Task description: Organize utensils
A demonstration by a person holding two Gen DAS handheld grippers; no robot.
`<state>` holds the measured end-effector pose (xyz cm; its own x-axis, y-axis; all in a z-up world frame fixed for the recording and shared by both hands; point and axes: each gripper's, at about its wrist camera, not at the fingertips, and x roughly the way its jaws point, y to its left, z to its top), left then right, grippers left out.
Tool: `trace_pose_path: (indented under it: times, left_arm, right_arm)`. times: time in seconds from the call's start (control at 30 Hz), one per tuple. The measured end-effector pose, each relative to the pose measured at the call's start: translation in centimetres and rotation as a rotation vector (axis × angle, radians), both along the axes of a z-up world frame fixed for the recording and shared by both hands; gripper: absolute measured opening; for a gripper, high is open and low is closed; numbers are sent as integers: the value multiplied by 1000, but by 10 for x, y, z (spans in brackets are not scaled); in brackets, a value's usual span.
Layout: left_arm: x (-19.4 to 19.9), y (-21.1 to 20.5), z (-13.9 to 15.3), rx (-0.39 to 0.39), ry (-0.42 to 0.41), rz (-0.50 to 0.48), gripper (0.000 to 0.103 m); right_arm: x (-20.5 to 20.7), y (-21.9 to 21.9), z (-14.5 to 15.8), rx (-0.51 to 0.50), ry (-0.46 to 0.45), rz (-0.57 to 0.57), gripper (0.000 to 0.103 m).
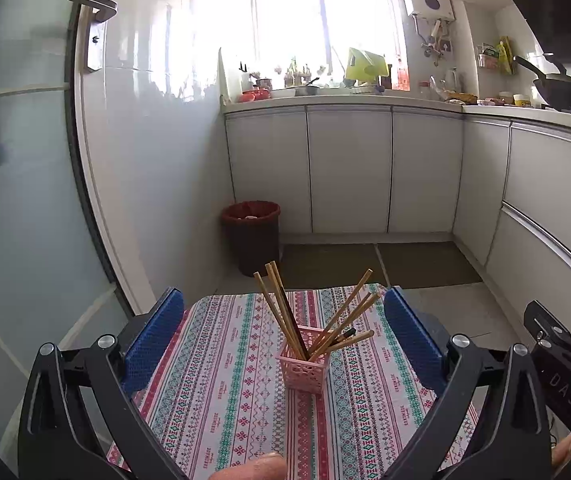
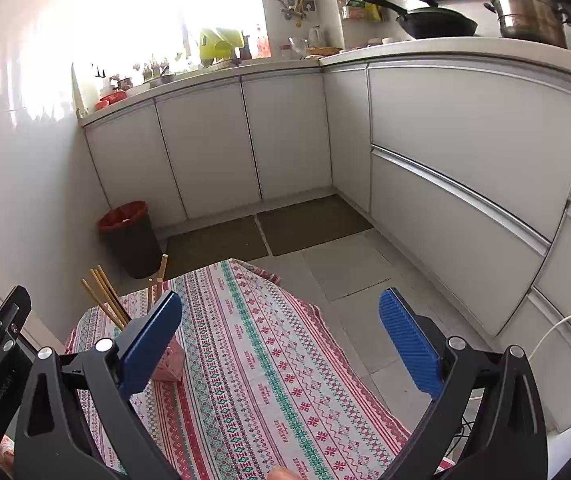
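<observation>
Both your left gripper (image 1: 283, 344) and right gripper (image 2: 281, 340) gape wide and empty; with chopsticks (image 1: 285, 316) already in the pink basket (image 1: 304, 368), the bench (image 2: 269, 360) looks cleared, so withdraw.

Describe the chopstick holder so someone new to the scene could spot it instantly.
Start at the small table covered by the striped patterned tablecloth in the middle of the kitchen floor. On it, straight ahead between the open left gripper fingers, stands the pink lattice basket. It is the only object on the cloth, with wooden chopsticks fanning out of its top.
</observation>
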<state>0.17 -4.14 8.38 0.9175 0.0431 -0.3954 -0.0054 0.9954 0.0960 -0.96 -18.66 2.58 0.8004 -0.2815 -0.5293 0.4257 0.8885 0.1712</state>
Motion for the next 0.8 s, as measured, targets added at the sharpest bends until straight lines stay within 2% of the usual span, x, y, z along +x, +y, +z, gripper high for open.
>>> trace_pose_path:
  times: [0.8]
  left_arm:
    - [3, 1, -2, 7, 5, 0, 96]
  right_arm:
    - [2, 2, -1, 14, 5, 15, 96]
